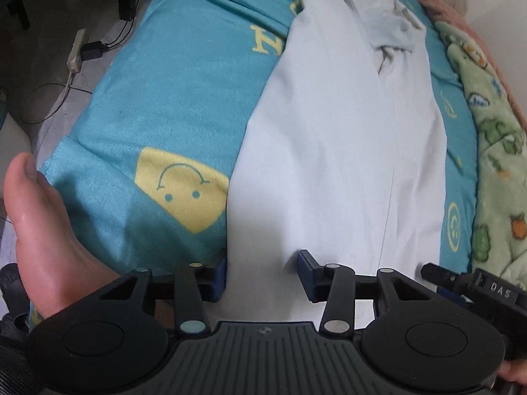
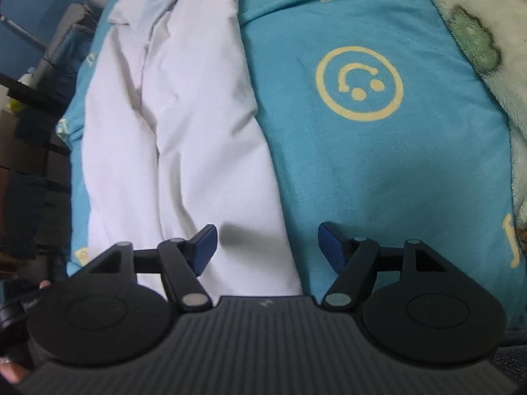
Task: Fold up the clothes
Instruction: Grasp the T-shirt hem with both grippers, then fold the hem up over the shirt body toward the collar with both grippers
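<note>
White garment (image 1: 342,151) lies lengthwise on the teal bedsheet (image 1: 158,108), already folded into a long narrow strip, with a seam or fold line running down its length. Its far end is bunched and crumpled, with a greyish lining or collar part showing; I can't tell which. The near hem sits right at my grippers.

My left gripper (image 1: 262,275) is down at the near left corner of the garment. Jaws partly apart, white cloth between the blue pads; I can't make out whether the pads press on it. The left pad sits at the cloth's left edge, against the sheet.

My right gripper (image 2: 266,247) has its jaws wide apart and grips nothing. It straddles the garment's right edge (image 2: 184,138): left pad over white cloth, right pad over bare sheet (image 2: 378,171). Whether the pads touch the fabric is unclear.

The sheet has yellow smiley prints, one square (image 1: 181,187) and one round (image 2: 359,84). A green fleece blanket (image 1: 494,151) with cartoon print lies along the far side of the bed. A bare foot (image 1: 36,230) rests at the bed's edge in the left view. A power strip (image 1: 76,51) with cables is on the floor.
</note>
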